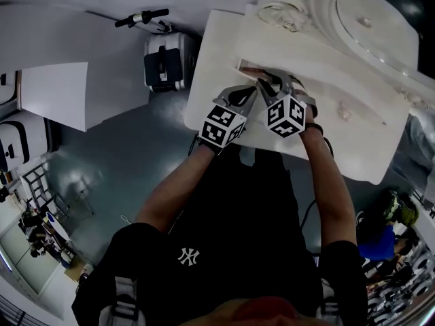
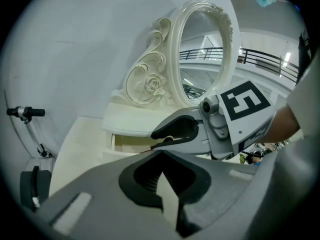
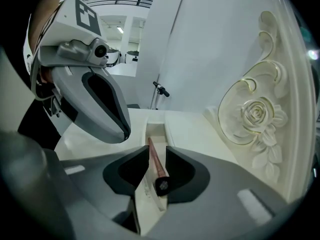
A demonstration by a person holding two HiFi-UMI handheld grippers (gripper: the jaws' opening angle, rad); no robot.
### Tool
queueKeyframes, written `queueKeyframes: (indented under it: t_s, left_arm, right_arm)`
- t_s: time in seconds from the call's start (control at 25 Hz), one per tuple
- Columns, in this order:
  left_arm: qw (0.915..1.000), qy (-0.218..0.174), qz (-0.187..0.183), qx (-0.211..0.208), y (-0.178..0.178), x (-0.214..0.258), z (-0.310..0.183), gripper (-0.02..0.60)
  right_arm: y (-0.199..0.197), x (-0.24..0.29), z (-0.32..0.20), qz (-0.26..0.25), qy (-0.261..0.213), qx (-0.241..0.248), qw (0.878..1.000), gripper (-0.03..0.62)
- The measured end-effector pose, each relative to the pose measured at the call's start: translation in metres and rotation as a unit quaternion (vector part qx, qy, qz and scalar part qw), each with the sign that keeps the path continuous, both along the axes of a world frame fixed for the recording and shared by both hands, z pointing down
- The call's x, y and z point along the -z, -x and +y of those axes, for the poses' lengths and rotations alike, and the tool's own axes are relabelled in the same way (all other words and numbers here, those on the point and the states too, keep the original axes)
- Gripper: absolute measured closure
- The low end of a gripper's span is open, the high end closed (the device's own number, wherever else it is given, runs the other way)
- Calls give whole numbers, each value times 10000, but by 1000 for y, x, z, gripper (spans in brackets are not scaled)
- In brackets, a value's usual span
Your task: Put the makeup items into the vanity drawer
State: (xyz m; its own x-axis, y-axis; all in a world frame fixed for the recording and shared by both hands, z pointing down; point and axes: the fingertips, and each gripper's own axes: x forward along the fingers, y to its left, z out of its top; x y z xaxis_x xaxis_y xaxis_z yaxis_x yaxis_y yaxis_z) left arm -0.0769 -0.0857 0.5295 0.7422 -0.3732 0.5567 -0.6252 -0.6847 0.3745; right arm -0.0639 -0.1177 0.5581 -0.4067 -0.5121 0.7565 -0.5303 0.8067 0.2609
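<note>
Makeup pencil (image 3: 159, 171) loose between parted jaws, right hand-held gripper (image 3: 157, 147).

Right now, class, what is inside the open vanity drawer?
A slim rose-brown makeup stick lies lengthwise in the drawer, between the parted jaws of the right tool. The tool covers the drawer's near end, so anything else there stays unseen.

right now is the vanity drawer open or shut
Open: the drawer stands pulled out of the vanity front, its inside showing, with a slim rose-gold makeup item reaching lengthwise into it.
</note>
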Motion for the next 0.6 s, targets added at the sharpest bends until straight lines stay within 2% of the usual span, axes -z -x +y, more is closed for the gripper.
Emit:
queueKeyframes:
  t_s: [0.24,0.4,0.6]
  left_arm:
    - [9999,-24,13,-125,-7,2,-1,581]
    - [9997,-57,19,-247,-15,4,2,581]
    - [9993,-97,18,-372,-26,5,8,581]
  right_arm:
    - [-9,9,7,-123,-26,-277,9995,468]
    - [-26,17,16,-317,-115,-732,9967,503]
    - [-49,14,20,-289,-196,-1392,9897,548]
